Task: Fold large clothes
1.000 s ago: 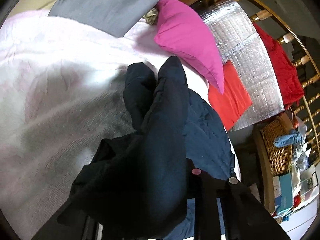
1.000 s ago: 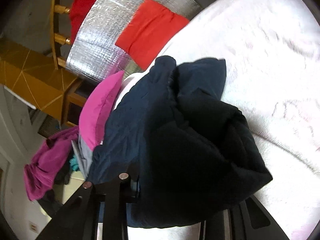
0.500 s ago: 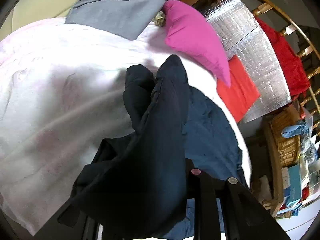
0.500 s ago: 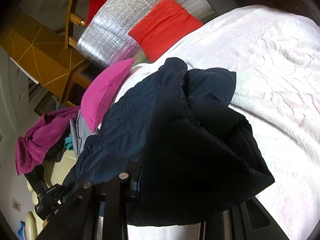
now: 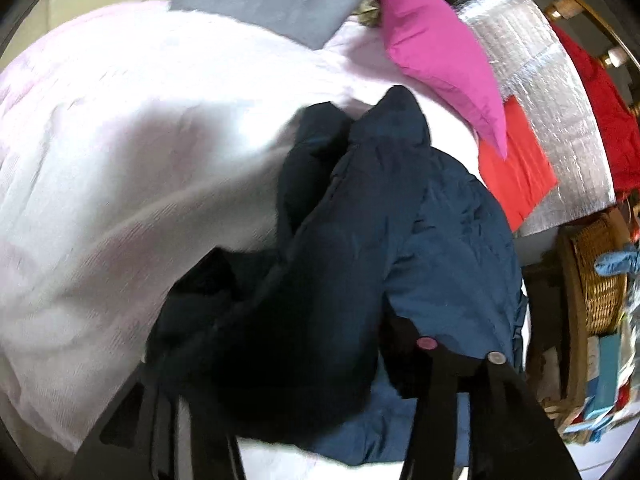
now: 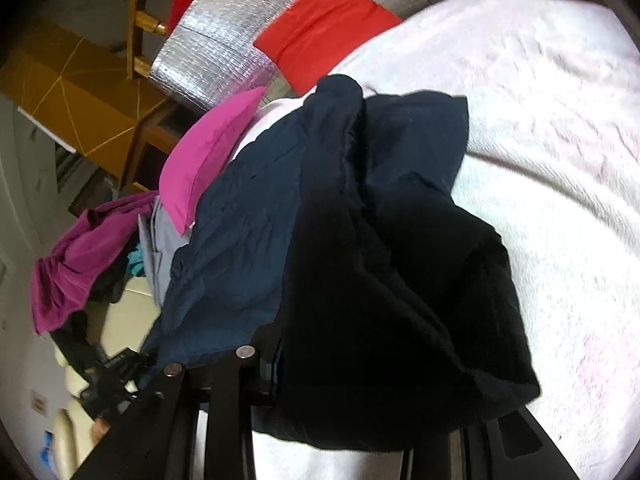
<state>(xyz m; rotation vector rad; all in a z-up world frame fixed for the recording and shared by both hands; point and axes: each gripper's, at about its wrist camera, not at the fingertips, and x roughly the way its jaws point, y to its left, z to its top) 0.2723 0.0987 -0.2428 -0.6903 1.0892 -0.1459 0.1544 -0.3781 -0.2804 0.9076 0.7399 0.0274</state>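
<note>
Both tools' jaws just opening, navy garment (image 5: 352, 240) seemingly between them.

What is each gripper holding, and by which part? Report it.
Navy jacket, bunched between fingers of left gripper and right gripper; both jaws have just been opening, cloth hides any grip.

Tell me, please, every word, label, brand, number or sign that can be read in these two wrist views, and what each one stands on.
None can be read.
Boxes and packets beside the wicker basket: any print is too small and blurred.
Navy garment, pink pillow, red cloth, silver foil sheet, white bedspread: no print visible.
</note>
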